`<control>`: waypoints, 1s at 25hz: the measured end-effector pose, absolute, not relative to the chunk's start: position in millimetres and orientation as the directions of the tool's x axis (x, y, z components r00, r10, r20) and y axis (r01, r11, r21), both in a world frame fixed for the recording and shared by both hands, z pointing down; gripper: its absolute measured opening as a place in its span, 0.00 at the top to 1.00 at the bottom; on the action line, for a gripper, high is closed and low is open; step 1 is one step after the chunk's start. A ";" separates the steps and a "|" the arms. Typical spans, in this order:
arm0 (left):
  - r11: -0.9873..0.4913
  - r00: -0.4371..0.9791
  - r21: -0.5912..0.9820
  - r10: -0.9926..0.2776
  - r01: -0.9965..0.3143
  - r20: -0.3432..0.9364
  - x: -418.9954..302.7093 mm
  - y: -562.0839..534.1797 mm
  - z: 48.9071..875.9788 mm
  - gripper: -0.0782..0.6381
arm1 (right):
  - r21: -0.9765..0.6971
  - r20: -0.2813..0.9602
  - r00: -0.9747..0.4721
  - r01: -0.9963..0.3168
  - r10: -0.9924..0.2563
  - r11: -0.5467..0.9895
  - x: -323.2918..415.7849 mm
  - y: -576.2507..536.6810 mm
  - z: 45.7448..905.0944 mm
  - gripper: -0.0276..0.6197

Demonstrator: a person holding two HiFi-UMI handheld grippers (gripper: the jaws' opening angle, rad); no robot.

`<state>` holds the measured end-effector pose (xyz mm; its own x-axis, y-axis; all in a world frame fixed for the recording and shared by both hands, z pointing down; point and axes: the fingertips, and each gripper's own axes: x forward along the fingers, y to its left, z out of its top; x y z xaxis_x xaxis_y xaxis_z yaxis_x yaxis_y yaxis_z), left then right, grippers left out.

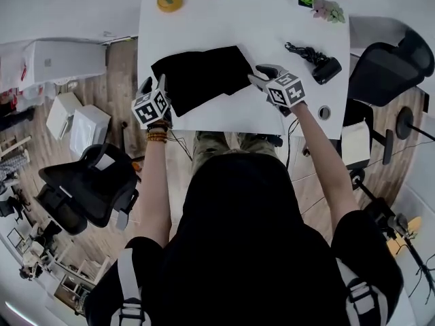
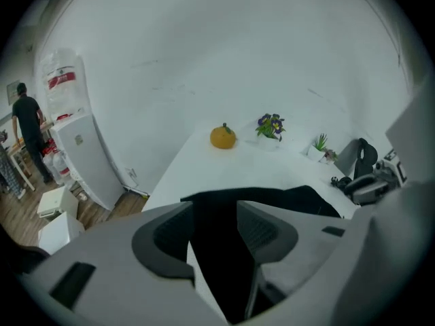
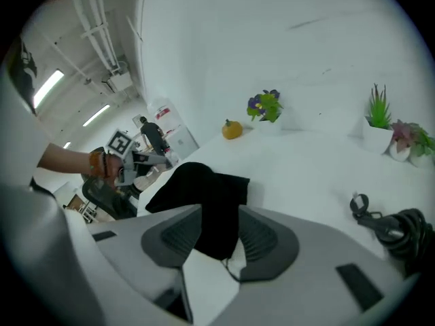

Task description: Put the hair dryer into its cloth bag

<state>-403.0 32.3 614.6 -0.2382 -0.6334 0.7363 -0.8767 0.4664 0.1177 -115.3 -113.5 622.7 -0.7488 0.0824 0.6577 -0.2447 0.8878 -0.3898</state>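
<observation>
Black cloth bag [image 1: 204, 77] lies flat on the white table [image 1: 265, 19], the hair dryer [image 1: 325, 67] well apart to its right, and I hold my left gripper [image 1: 155, 84] and right gripper [image 1: 261, 75] at its two ends, jaws spread, pinching nothing.

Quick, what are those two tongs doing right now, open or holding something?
Left tongs: open, gripping nothing; the black cloth bag shows in the gap.
Right tongs: open, bag's edge in the gap, not pinched.
</observation>
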 end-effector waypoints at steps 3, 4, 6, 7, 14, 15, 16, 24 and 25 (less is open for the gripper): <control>0.475 -0.203 0.127 -0.581 -0.871 0.788 -374.9 66.4 639.5 0.63 | -0.401 0.670 -0.740 -0.303 0.052 0.865 -133.9 -147.2 635.6 0.68; 0.461 -0.178 0.130 -0.566 -0.878 0.805 -361.5 77.0 648.0 0.62 | -0.429 0.660 -0.749 -0.318 0.053 0.845 -141.9 -156.1 639.0 0.67; 0.413 -0.118 0.139 -0.538 -0.900 0.835 -333.3 95.6 662.5 0.61 | -0.522 0.615 -0.786 -0.342 0.067 0.782 -159.5 -168.7 644.8 0.67; 0.385 -0.081 0.152 -0.526 -0.910 0.847 -319.7 102.8 668.0 0.61 | -0.565 0.598 -0.798 -0.354 0.074 0.746 -167.2 -173.1 648.6 0.66; 0.338 0.007 0.157 -0.403 -0.928 0.915 -291.3 138.4 700.1 0.60 | -0.590 0.675 -0.723 -0.411 0.146 0.695 -193.5 -169.3 688.7 0.66; 0.351 0.002 0.148 -0.384 -0.925 0.923 -293.5 141.5 704.4 0.60 | -0.589 0.686 -0.711 -0.416 0.156 0.692 -194.9 -167.2 693.0 0.69; 0.364 -0.002 0.144 -0.373 -0.920 0.928 -295.6 142.8 706.7 0.60 | -0.585 0.694 -0.702 -0.421 0.160 0.694 -195.4 -166.4 695.4 0.77; 0.505 -0.109 0.123 -0.406 -0.855 0.907 -357.7 153.2 689.2 0.79 | -0.634 0.593 -0.783 -0.309 0.189 0.709 -208.4 -161.3 643.9 0.88; 0.512 -0.123 0.117 -0.412 -0.851 0.903 -367.8 152.0 685.4 0.79 | -0.635 0.577 -0.795 -0.294 0.186 0.715 -209.3 -161.3 634.6 0.88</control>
